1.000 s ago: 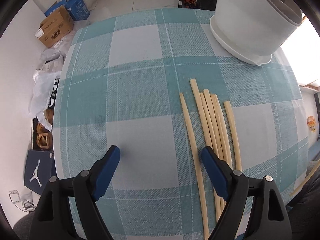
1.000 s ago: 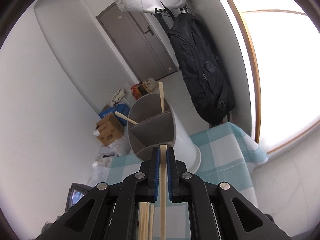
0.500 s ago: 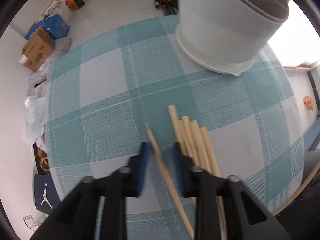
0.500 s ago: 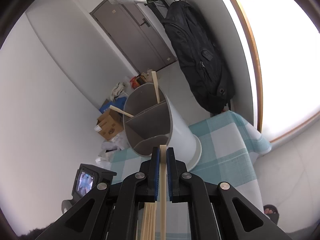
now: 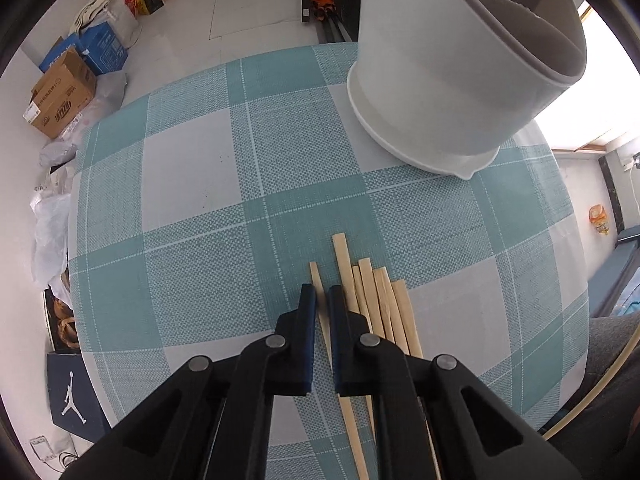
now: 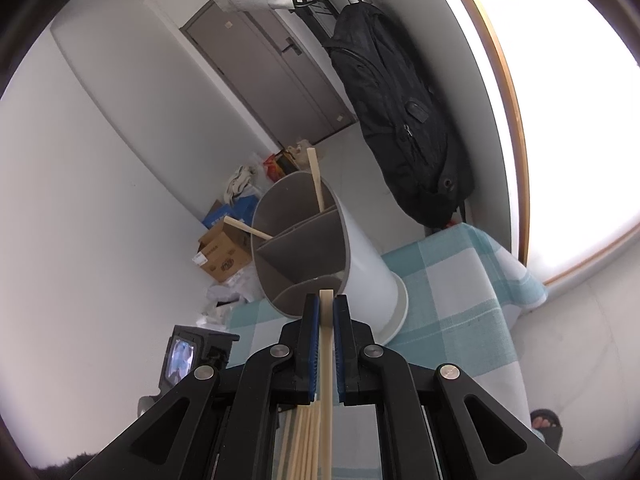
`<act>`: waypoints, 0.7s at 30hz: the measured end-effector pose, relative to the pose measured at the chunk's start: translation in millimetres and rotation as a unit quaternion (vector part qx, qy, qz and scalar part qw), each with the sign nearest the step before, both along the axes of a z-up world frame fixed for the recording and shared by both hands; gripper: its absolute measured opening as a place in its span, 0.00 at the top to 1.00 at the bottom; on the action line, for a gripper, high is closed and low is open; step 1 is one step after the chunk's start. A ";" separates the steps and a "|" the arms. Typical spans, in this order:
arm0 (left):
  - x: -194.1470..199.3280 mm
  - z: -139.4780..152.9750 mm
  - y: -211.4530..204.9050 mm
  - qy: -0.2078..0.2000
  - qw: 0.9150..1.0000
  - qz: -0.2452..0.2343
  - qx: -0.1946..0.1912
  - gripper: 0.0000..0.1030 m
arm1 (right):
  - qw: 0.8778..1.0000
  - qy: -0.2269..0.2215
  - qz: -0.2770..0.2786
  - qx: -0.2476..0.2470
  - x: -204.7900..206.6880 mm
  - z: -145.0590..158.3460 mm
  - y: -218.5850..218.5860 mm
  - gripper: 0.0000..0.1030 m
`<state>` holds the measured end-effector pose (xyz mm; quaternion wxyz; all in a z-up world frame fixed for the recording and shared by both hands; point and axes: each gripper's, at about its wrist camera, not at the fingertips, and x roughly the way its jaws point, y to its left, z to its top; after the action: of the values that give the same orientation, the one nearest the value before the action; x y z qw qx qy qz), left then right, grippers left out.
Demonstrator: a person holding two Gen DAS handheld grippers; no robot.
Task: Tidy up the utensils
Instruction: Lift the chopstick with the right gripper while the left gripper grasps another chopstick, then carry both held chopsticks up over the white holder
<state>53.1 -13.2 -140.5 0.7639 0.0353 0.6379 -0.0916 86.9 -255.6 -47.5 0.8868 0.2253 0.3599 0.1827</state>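
While one chopstick [image 5: 317,286] is pinched by the left fingers [image 5: 307,304], another [image 6: 326,312] is clamped by the right [image 6: 315,320]. Being thin, stiff and light, each is best held mid-length.

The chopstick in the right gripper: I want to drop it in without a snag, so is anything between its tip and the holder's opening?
Nothing visible. The chopstick clamped in the right gripper points at the holder's nearest compartment, which looks empty; two other sticks stand in farther compartments.
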 end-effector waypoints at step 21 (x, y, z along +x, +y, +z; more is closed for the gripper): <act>-29.8 79.1 42.9 -0.192 0.973 0.101 -0.081 0.99 | 0.998 -0.049 0.016 0.027 -17.8 8.6 9.1 0.94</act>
<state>23.3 29.8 -61.4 0.8778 -0.0744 0.4697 -0.0571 69.2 -246.5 -38.9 0.8938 0.2341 0.3147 0.2174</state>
